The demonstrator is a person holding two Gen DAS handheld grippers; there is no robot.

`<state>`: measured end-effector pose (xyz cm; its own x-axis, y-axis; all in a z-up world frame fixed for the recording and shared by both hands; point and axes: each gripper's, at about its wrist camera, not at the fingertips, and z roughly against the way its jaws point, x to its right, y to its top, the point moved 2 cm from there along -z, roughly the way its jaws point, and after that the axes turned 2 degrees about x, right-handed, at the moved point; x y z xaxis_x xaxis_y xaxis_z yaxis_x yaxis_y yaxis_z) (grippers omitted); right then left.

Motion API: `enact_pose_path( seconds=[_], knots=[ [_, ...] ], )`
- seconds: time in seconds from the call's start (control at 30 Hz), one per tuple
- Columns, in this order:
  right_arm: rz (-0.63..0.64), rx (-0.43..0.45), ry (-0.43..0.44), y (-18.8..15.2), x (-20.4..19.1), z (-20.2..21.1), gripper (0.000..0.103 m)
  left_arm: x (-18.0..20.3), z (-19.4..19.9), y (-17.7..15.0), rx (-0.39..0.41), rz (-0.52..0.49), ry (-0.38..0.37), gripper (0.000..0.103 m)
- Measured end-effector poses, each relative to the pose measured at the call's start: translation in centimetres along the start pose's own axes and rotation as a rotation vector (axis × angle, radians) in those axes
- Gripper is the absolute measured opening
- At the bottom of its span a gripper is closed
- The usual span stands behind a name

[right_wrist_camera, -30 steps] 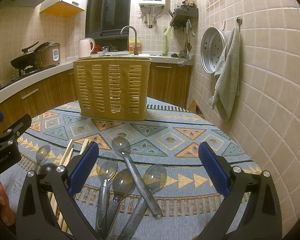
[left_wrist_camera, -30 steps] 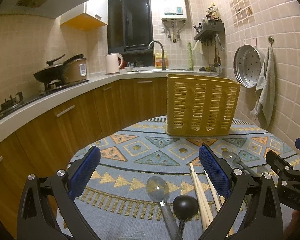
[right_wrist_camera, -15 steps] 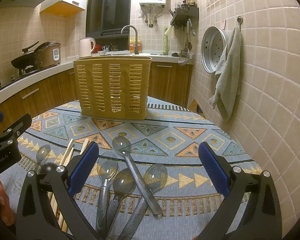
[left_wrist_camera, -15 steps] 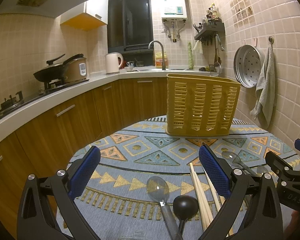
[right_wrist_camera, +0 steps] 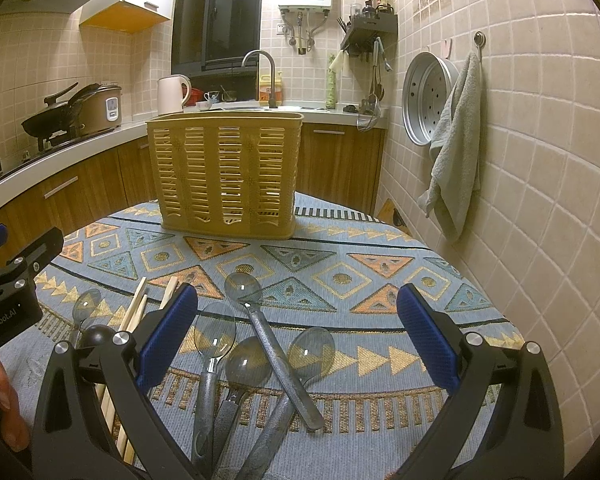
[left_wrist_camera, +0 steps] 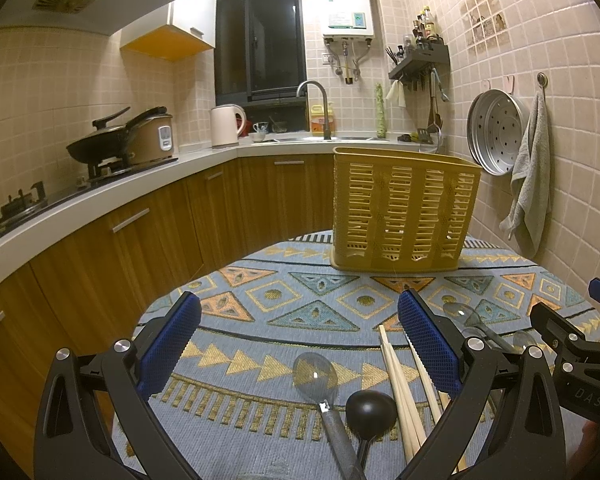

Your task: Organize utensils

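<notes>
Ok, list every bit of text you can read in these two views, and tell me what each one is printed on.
"GenRobot.AI": on the left gripper body, seen from the right wrist view.
"DAS": cut-off letters on the right gripper body, seen from the left wrist view.
Water heater panel and stickers: too small to read.
Rice cooker display: blurred.
Yellow bottle label by the faucet: unreadable.

Upright slatted yellow utensil basket point(right_wrist_camera: 225, 176), grey spoons point(right_wrist_camera: 256, 344) crossed, chopsticks point(left_wrist_camera: 404, 392), black ladle point(left_wrist_camera: 370, 410) — flat on cloth.
</notes>
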<state>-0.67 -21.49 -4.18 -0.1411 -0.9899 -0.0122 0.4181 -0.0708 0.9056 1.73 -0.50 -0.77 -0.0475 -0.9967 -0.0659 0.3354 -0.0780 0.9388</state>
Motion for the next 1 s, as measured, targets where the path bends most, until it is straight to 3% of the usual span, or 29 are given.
enact_pose_path(
  seconds=[0.63,0.87,1.0],
  knots=[
    [-0.002,0.000,-0.001,0.0,-0.1,0.0,0.095,-0.1,-0.1,-0.1,-0.008,0.013,-0.014,0.096],
    [-0.034,-0.015,0.009,-0.1,0.7,-0.3,0.095,-2.5,-2.4,-0.9,-0.173,0.160,-0.142,0.095],
    [-0.044,-0.058,0.032,0.0,1.0,-1.0,0.095,-4.4,-2.9,-0.8,-0.263,0.200,-0.210,0.087]
  ],
)
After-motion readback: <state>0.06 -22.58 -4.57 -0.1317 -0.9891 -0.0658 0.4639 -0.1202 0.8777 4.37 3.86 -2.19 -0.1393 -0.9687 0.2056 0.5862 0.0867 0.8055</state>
